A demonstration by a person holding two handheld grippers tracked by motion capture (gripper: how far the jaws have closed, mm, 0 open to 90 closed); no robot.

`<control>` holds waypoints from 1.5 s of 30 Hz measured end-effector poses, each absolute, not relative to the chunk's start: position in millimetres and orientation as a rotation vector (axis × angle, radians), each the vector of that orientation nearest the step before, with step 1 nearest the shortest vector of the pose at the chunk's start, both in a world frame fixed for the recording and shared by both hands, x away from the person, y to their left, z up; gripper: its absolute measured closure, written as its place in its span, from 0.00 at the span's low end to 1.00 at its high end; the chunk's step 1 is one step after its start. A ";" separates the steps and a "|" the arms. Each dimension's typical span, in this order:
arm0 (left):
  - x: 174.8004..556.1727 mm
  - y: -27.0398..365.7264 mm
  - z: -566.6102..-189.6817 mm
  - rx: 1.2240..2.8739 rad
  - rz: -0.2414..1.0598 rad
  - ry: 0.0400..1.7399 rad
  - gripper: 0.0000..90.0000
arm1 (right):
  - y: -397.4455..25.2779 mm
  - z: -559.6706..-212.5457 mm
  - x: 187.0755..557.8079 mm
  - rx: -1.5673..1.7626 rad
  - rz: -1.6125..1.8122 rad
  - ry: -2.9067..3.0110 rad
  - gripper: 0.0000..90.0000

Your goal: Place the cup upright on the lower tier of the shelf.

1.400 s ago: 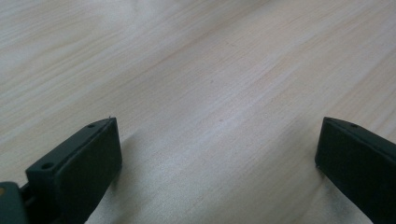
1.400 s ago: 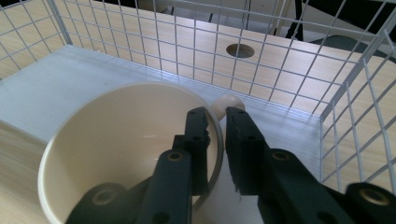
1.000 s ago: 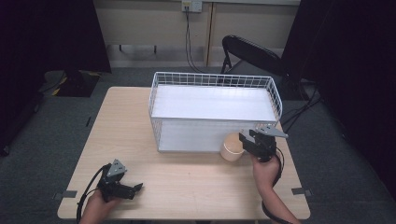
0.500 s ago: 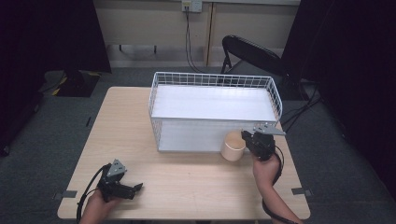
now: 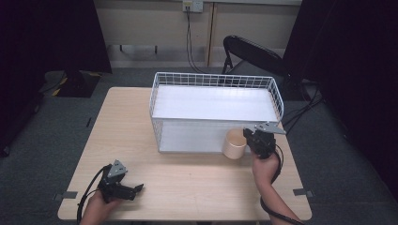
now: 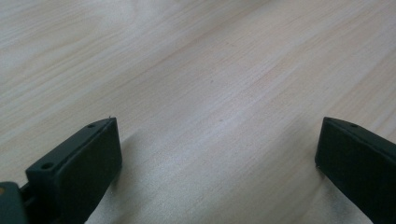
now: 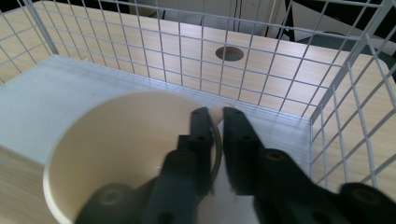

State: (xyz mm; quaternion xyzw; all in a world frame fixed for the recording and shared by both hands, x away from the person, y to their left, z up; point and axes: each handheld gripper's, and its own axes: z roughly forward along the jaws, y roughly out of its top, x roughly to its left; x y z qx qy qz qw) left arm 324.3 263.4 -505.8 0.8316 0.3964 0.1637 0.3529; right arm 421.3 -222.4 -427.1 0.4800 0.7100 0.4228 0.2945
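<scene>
The right tool [image 5: 249, 140] is clamped on the cup [image 5: 234, 144] rim beside the basket [image 5: 213, 80]; the left tool [image 5: 132, 190] rests, jaws apart.

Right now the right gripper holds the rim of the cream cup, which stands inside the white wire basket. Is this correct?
Not quite. The right gripper does pinch the rim of the cream cup, but the cup is not inside the white wire basket. The high view shows it outside, on the table against the basket's near wall.
</scene>
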 end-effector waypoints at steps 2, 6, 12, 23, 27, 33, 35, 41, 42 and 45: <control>324.3 263.4 -505.8 2.151 0.424 1.025 0.00 | -223.0 -425.9 420.1 1.287 1.141 1.879 0.75; 324.3 263.4 -505.8 2.151 0.424 1.025 0.00 | -223.6 -424.0 417.9 1.275 1.141 1.910 0.65; 324.3 263.4 -505.8 2.151 0.423 1.026 0.00 | -228.8 -417.2 413.6 1.296 1.209 1.951 0.42; 324.3 263.4 -505.8 2.151 0.423 1.025 0.00 | -236.5 -409.8 397.8 1.297 1.285 2.026 0.24; 324.3 263.5 -505.8 2.151 0.424 1.025 0.00 | -234.7 -412.8 391.1 1.281 1.291 2.040 0.21; 324.3 263.5 -505.8 2.151 0.424 1.025 0.00 | -226.3 -427.3 384.1 1.241 1.240 2.064 0.20; 324.3 263.4 -505.8 2.151 0.424 1.025 0.00 | -223.7 -432.7 383.2 1.236 1.220 2.061 0.18; 324.3 263.4 -505.8 2.151 0.423 1.026 0.00 | -219.8 -441.7 386.4 1.247 1.198 2.056 0.18; 324.3 263.5 -505.8 2.151 0.424 1.025 0.00 | -219.2 -442.5 386.8 1.249 1.200 2.057 0.19; 324.3 263.5 -505.8 2.151 0.424 1.025 0.00 | -217.2 -443.9 388.2 1.241 1.194 2.051 0.19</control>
